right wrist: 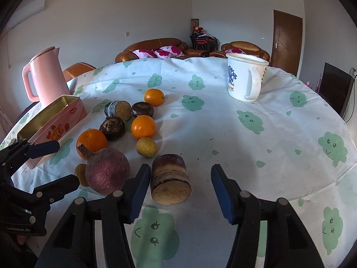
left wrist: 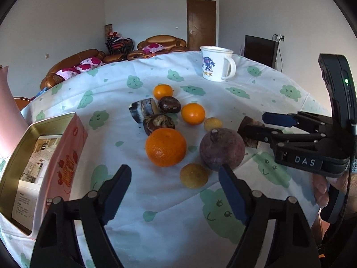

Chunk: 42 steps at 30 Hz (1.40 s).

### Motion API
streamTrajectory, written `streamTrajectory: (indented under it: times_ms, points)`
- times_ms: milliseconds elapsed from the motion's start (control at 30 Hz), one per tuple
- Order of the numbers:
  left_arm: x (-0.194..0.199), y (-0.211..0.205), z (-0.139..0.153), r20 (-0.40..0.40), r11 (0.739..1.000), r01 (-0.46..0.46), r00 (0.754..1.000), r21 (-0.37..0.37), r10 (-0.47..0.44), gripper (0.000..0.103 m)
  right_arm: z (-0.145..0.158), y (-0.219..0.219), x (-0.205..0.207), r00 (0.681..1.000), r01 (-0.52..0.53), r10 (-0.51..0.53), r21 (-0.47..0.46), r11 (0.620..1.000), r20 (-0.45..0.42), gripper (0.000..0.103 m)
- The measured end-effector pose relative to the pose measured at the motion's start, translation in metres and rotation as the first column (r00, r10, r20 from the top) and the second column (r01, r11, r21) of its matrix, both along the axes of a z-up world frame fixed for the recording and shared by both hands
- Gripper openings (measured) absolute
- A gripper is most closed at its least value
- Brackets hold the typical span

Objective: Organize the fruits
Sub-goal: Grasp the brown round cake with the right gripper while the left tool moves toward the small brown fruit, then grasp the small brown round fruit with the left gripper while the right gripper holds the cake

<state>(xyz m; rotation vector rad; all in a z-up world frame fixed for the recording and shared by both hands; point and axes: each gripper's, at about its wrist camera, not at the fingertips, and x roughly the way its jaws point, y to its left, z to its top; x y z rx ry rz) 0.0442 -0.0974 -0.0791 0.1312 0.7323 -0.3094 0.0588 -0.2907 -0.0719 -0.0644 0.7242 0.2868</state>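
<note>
Fruits lie in a cluster on the table. A big orange (left wrist: 165, 146) (right wrist: 92, 140), a purple round fruit (left wrist: 222, 149) (right wrist: 107, 171) and a small yellow fruit (left wrist: 194, 175) lie just ahead of my open left gripper (left wrist: 175, 192). Two smaller oranges (left wrist: 193, 113) (left wrist: 163, 91), another yellow fruit (left wrist: 213, 124) (right wrist: 146, 147), dark chestnut-like pieces (left wrist: 169, 104) (left wrist: 158, 122) and a cut cane piece (left wrist: 144, 109) lie farther back. My right gripper (right wrist: 179, 189) is open, its jaws around a short cane piece (right wrist: 170, 178), not closed on it.
An open pink tin box (left wrist: 44, 167) (right wrist: 55, 120) stands at the left. A pink kettle (right wrist: 45, 76) stands behind it. A white mug (left wrist: 217, 63) (right wrist: 245, 77) is at the far side. The tablecloth (right wrist: 267, 145) is white with green prints.
</note>
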Motion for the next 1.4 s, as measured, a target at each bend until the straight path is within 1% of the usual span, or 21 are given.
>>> streamTrajectory:
  times_ms: [67, 100, 133, 233, 333, 367, 400, 433, 467, 567, 633, 667, 1000, 1400]
  points:
    - [0.006, 0.0, -0.003, -0.036, 1.0, 0.007, 0.999, -0.01, -0.007, 0.069, -0.001, 0.0, 0.002, 1.0, -0.008, 0.008, 0.005, 1.0, -0.016, 0.055]
    - [0.008, 0.001, -0.004, -0.047, 1.0, 0.009, 0.999, -0.018, -0.01, 0.066, -0.002, 0.001, 0.003, 1.0, -0.011, 0.011, 0.003, 1.0, -0.022, 0.053]
    - [0.009, 0.001, -0.005, -0.053, 1.0, 0.009, 0.999, -0.022, -0.011, 0.065, -0.003, 0.003, 0.003, 0.999, -0.018, 0.018, -0.004, 1.0, -0.027, 0.052]
    - [0.008, -0.004, -0.006, -0.054, 1.0, 0.021, 0.998, -0.009, -0.022, 0.064, -0.005, 0.009, 0.005, 0.998, -0.036, 0.035, -0.031, 0.999, -0.046, 0.048]
    - [0.009, -0.008, -0.008, -0.067, 0.999, 0.034, 0.997, 0.001, -0.034, 0.064, -0.008, 0.01, 0.007, 0.996, -0.051, 0.049, -0.028, 0.998, -0.069, 0.045]
    - [0.011, -0.008, -0.009, -0.077, 0.999, 0.039, 0.996, -0.003, -0.04, 0.062, -0.009, 0.01, 0.008, 0.996, -0.053, 0.051, -0.029, 0.998, -0.076, 0.044]
    - [0.012, -0.008, -0.01, -0.09, 0.999, 0.045, 0.995, -0.006, -0.045, 0.058, -0.009, 0.011, 0.008, 0.995, -0.055, 0.052, -0.031, 0.998, -0.082, 0.041]
    - [0.014, -0.008, -0.011, -0.102, 0.999, 0.047, 0.994, -0.007, -0.047, 0.055, -0.01, 0.012, 0.009, 0.995, -0.056, 0.053, -0.034, 0.998, -0.087, 0.041]
    - [0.015, -0.009, -0.012, -0.112, 0.999, 0.047, 0.993, -0.008, -0.048, 0.05, -0.011, 0.013, 0.01, 0.994, -0.059, 0.055, -0.038, 0.998, -0.09, 0.04]
    - [0.015, -0.009, -0.013, -0.118, 0.999, 0.051, 0.992, -0.015, -0.052, 0.045, -0.011, 0.013, 0.01, 0.994, -0.06, 0.056, -0.041, 0.997, -0.091, 0.04]
    - [0.015, -0.009, -0.014, -0.123, 0.998, 0.053, 0.991, -0.019, -0.055, 0.038, -0.011, 0.013, 0.01, 0.994, -0.06, 0.056, -0.041, 0.997, -0.09, 0.039]
    - [0.015, -0.008, -0.014, -0.125, 0.998, 0.055, 0.99, -0.025, -0.058, 0.032, -0.011, 0.013, 0.009, 0.994, -0.06, 0.056, -0.04, 0.997, -0.089, 0.039]
    - [0.012, -0.002, -0.01, -0.102, 0.997, 0.051, 0.993, -0.06, -0.057, 0.031, -0.006, 0.01, 0.002, 0.997, -0.063, 0.062, -0.008, 0.998, -0.036, 0.039]
    - [0.006, 0.004, -0.003, -0.042, 0.994, 0.047, 0.998, -0.101, -0.052, 0.031, 0.0, 0.006, -0.005, 0.998, -0.065, 0.065, 0.009, 0.998, 0.023, 0.039]
